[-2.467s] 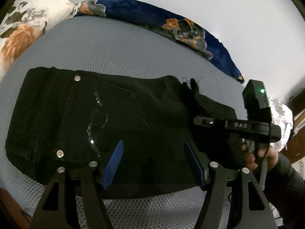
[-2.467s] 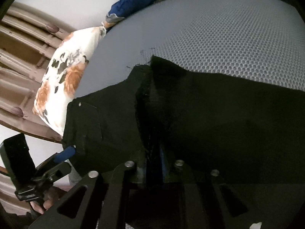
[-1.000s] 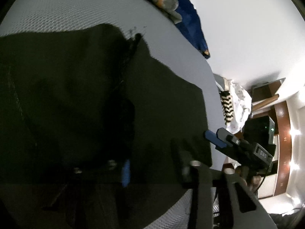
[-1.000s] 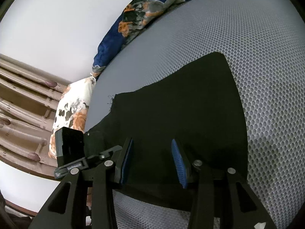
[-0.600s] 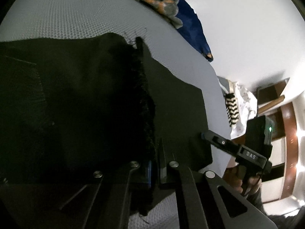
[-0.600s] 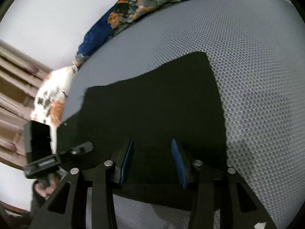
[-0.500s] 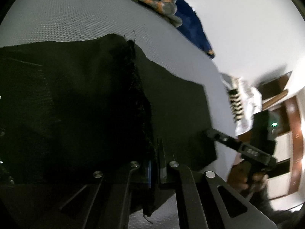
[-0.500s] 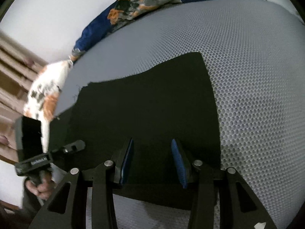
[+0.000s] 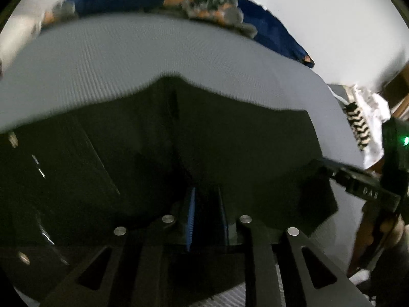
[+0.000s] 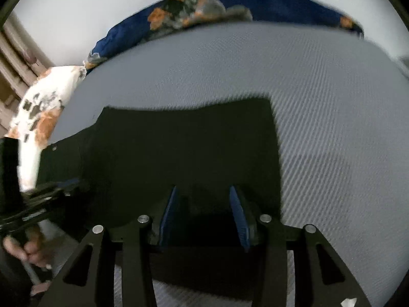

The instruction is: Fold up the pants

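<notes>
Both views motion-blurred and dark; black-on-black, so pad contact is hard to read. Left gripper (image 9: 205,215): jaws narrow and opening, a dark fold of the black pants (image 9: 230,140) sits in the gap, but whether the blue pads (image 9: 191,215) press on it I can't tell. In the right wrist view the left gripper (image 10: 55,192) enters from the left edge, tips at the pants' near-left edge, with the person's hand (image 10: 28,249) cut off by the frame below it. Right gripper (image 10: 204,217): jaws partly open, blue pads (image 10: 236,217) apart, hovering over the near edge of the pants (image 10: 184,153); nothing visibly pinched. From the left wrist view the right gripper (image 9: 358,184) comes in from the right, tip at the pants' right edge, body partly out of frame. Pants lie flat on the grey mesh mattress (image 10: 332,128), folded, long axis running left-right across both views; waist end with rivets (image 9: 12,138) and pocket toward the left, straight folded edge on the right. Near edge hidden behind gripper frames. Beyond: floral pillow (image 10: 41,117) left, blue floral blanket (image 10: 179,15) along the far side, and white wall (image 9: 332,12).
</notes>
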{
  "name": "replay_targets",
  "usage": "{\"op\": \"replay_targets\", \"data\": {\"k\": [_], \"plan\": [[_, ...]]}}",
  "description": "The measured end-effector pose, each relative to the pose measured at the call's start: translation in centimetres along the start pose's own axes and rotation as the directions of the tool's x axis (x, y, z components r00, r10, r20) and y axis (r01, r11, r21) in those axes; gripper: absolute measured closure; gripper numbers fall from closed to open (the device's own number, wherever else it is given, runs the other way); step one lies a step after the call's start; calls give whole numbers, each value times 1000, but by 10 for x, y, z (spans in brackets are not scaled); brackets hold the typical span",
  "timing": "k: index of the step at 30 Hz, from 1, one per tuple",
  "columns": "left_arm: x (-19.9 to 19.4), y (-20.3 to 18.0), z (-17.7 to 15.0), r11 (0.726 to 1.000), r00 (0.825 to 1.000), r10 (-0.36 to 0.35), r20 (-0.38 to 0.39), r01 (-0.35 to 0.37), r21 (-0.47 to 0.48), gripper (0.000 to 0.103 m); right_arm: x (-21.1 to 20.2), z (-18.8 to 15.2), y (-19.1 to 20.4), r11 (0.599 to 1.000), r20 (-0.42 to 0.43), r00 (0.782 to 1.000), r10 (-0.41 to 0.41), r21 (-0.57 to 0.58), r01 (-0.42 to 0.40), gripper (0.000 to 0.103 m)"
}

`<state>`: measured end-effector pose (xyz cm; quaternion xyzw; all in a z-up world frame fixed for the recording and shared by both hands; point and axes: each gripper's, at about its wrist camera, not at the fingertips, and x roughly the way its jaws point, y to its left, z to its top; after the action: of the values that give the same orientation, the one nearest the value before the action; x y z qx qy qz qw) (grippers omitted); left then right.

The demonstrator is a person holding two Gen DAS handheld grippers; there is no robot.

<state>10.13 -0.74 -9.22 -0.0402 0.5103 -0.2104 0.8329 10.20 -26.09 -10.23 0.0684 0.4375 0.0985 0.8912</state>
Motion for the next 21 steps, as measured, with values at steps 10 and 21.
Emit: {"op": "replay_targets", "data": {"k": [10, 21], "plan": [[32, -7, 39, 996, 997, 78, 25, -79, 42, 69, 34, 39, -1, 992, 18, 994, -107, -71, 108, 63], [48, -11, 38, 990, 994, 109, -13, -108, 95, 66, 39, 37, -3, 993, 5, 996, -89, -72, 89, 61]]}}
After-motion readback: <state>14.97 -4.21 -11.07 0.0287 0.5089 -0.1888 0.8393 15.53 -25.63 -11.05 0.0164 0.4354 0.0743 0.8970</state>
